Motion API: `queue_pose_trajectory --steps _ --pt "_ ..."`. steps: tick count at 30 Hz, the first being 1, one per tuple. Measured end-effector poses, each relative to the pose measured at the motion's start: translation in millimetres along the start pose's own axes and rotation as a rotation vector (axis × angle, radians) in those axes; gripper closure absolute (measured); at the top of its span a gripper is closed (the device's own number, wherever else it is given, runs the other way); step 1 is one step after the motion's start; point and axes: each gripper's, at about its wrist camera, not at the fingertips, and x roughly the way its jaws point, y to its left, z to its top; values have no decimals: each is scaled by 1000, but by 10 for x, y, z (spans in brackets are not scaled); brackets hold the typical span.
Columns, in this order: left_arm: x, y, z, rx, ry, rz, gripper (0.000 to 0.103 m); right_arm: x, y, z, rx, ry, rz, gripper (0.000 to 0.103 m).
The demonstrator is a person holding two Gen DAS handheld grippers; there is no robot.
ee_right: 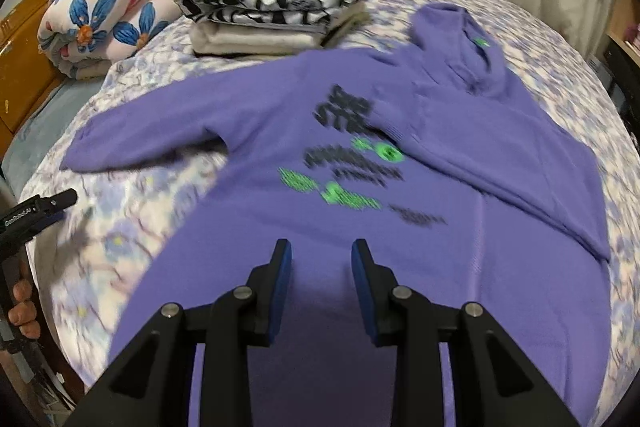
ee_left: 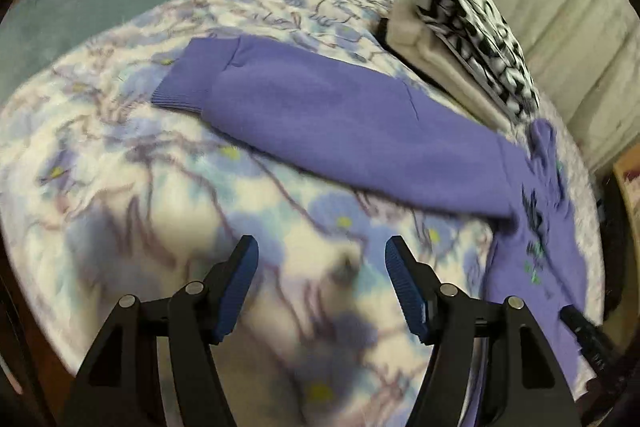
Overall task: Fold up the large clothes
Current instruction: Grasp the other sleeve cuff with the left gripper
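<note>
The left gripper [ee_left: 322, 267] hangs parted and empty over the floral blanket [ee_left: 120, 163]; the right gripper [ee_right: 321, 267], parted on nothing, hovers over the purple hoodie [ee_right: 320, 211] spread flat on the bed. The left sleeve [ee_left: 304, 107] lies well beyond the left fingertips. Through the blur, a low pinch would probably gather blanket with sleeve and drag the body askew.

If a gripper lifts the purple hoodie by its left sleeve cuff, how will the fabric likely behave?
The purple knit hoodie lies flat and limp on the floral blanket, so it would probably drape and trail. Its sleeve looks thick, so likely fairly heavy. The ribbed cuff should grip well.
</note>
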Motion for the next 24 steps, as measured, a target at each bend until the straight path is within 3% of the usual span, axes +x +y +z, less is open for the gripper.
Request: queue_pose_trajectory --steps 7,13,14,16,19,22,24 --pt "389 356 387 -165 -8 -95 39 346 224 284 7 -3 27 72" --pt "638 361 632 -166 -18 -58 41 611 280 432 27 7 36 72" --pt "662 344 669 -159 -30 -33 46 638 271 442 34 11 42 72" --pt "696 301 748 -126 -41 50 85 682 250 446 53 18 56 72" --pt "628 172 817 -98 -76 78 95 683 175 412 78 20 72 72" --pt "385 -255 849 17 -177 122 96 633 44 370 105 13 78 72" --pt "176 -710 827 121 -244 91 96 574 -92 325 131 8 80 72"
